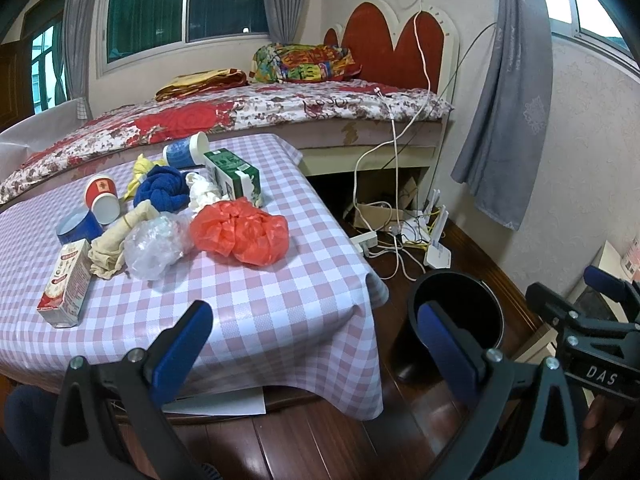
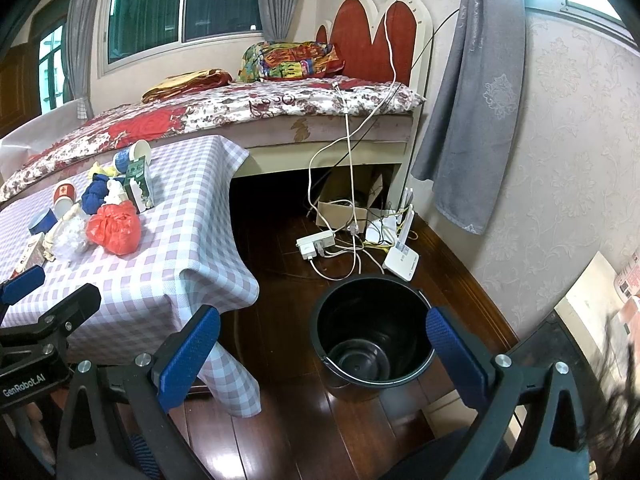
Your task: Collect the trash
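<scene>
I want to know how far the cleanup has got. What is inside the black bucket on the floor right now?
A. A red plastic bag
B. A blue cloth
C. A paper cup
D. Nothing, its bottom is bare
D: the right wrist view looks down into the black bucket and shows only its bare bottom, while the red plastic bag lies on the table.

Dim, cool daylight enters through the large glass window [image 1: 184, 8], blown out white at the upper right. The glossy dark wooden floor [image 2: 304, 420] shows glare. Fisheye bending curves the edges; the right view's lower-right corner is motion-blurred.
</scene>
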